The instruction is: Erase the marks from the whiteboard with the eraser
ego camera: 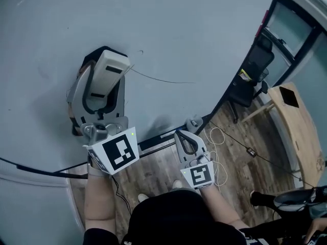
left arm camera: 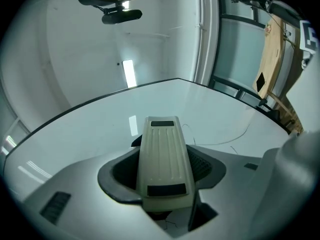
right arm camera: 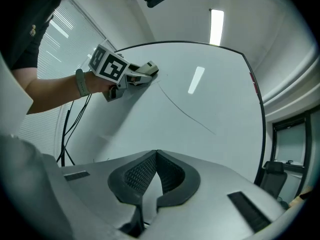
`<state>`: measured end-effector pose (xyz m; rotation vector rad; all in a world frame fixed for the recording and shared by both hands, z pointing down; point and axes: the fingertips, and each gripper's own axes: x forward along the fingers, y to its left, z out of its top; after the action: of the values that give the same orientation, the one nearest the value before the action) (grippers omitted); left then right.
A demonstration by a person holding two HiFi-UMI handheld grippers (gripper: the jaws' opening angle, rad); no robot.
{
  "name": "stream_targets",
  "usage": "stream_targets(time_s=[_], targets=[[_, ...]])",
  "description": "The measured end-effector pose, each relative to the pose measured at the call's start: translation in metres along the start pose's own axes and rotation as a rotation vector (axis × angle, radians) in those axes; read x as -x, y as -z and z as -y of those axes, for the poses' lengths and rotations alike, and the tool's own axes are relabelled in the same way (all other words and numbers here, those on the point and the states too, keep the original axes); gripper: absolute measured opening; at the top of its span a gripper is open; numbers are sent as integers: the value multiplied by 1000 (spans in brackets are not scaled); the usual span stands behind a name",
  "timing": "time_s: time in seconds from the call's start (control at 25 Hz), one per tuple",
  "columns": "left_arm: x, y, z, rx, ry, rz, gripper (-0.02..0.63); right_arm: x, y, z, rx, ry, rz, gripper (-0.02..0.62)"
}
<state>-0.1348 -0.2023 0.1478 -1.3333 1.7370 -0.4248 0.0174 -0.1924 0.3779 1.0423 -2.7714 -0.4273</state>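
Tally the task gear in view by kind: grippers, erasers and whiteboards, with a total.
Grippers: 2 (left gripper, right gripper)
Erasers: 1 (eraser, clamped in the left gripper's jaws)
Whiteboards: 1 (whiteboard)
Total: 4

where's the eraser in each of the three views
Head view: eraser left of centre, held in the left gripper against the whiteboard.
Left gripper view: eraser at bottom centre, clamped between the jaws.
Right gripper view: eraser small, at upper left.
Shared landmark: the thin dark line drawn on the whiteboard beside the eraser.
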Motion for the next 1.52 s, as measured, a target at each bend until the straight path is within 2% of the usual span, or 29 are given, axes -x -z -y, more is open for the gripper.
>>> stream_targets(time_s=[0.16, 0.32, 0.68, 0.88, 1.16, 1.28, 1.52], targets=[[23, 28, -4, 13, -1, -37, 262, -11, -4, -28, 1, -45, -4, 28], [47, 58, 10, 49, -11, -91, 262, -15, -3, -47, -5, -88, -13, 28], [62, 77, 48, 79, 32, -141, 262, -6, 3, -47, -2, -63, -45, 28], [47, 60, 54, 76, 41, -98, 262, 3, 10, -34, -1, -14, -56, 28], [1, 11, 58, 50, 34, 6, 262, 19, 11, 5, 1, 69, -72, 28], [-1, 3, 56, 40, 19, 43, 262, 26, 16, 5, 7, 110, -78, 28], [-17, -16, 66, 15, 27, 71, 262, 40, 20, 17, 8, 197, -76, 28]])
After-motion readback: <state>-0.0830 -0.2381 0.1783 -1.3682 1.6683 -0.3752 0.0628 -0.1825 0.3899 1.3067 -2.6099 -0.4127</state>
